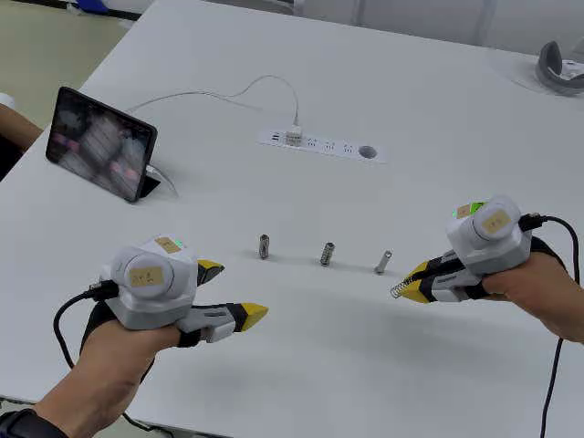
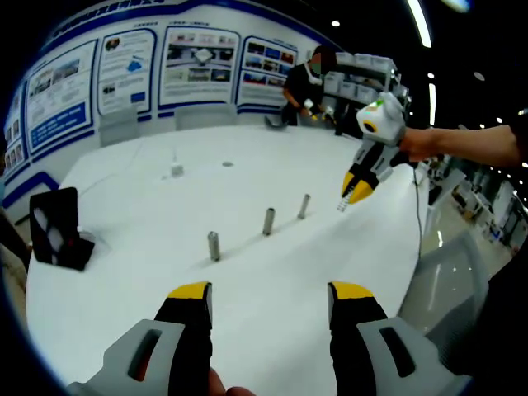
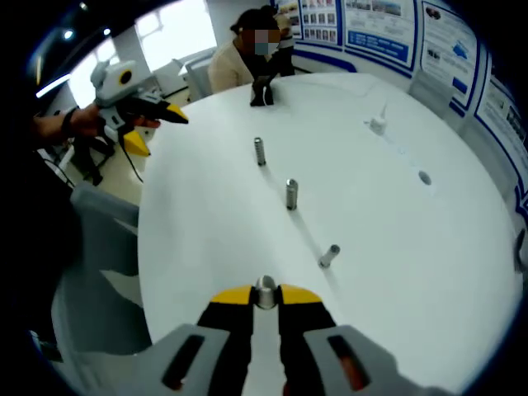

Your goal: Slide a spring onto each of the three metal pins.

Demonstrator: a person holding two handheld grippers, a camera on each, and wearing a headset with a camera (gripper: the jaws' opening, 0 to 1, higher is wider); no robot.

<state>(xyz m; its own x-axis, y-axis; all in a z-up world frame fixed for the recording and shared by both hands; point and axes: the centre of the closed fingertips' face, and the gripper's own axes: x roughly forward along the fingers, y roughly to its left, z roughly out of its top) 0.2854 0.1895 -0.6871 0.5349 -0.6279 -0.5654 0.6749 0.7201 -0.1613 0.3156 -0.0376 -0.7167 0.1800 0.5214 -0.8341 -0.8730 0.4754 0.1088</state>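
Spring [image 1: 399,290]: tiny, light, soft along its axis. Likely to buckle or ping off if pinched hard. Best gripped across the coils near one end, so the other end's bore stays free to go over a pin.

Right gripper [image 1: 415,281], centre-right of the head view, has it roughly that way. Jaws are nearly closed on the coils, with a short length poking out toward lower left. It sits just right of the bare pin [image 1: 383,263], not touching it.

Left pin [image 1: 264,246] and middle pin [image 1: 328,254] look ribbed, so probably sprung already.

Left gripper [image 1: 232,292], lower left over the table [image 1: 365,365]: jaws wide apart, holding nothing, well apart from the pins.
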